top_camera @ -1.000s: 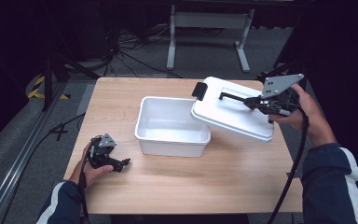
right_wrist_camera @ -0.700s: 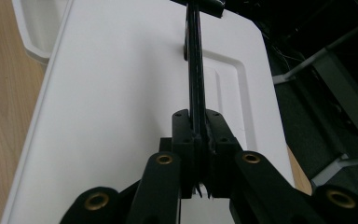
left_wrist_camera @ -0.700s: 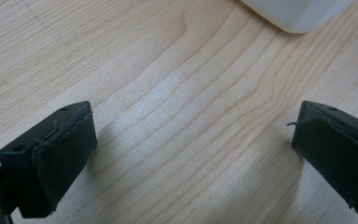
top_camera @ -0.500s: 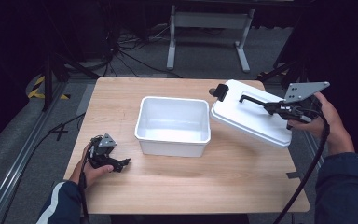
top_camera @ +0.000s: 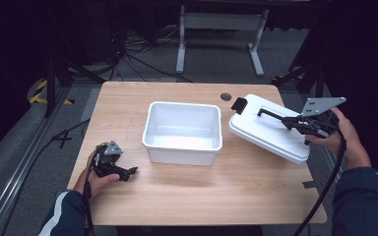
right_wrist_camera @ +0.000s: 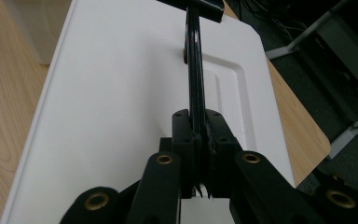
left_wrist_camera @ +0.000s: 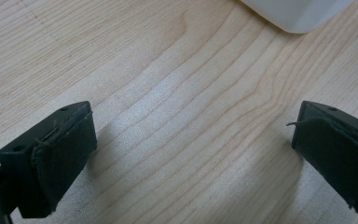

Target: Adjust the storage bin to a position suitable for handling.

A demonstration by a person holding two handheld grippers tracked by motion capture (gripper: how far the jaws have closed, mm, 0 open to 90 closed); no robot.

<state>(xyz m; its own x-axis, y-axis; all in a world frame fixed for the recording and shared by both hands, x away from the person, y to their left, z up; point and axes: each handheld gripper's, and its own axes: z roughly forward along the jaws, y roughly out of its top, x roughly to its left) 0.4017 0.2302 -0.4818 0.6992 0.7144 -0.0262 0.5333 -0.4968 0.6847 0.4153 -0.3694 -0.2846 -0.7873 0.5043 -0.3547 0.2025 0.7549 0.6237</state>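
Lid has moved right, off bin, now at table's right edge, tilted. High view: R gripper clamps lid's handle; L gripper rests on table near bin. L gripper view: jaws wide apart, nothing held. R gripper view: jaws closed on handle.

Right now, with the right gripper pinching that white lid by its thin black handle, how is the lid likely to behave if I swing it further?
The lid looks like stiff moulded plastic, probably light. The right gripper clamps only the narrow handle, so the broad panel may pivot or sway. It hangs tilted beside the white bin, so it could clip the table.
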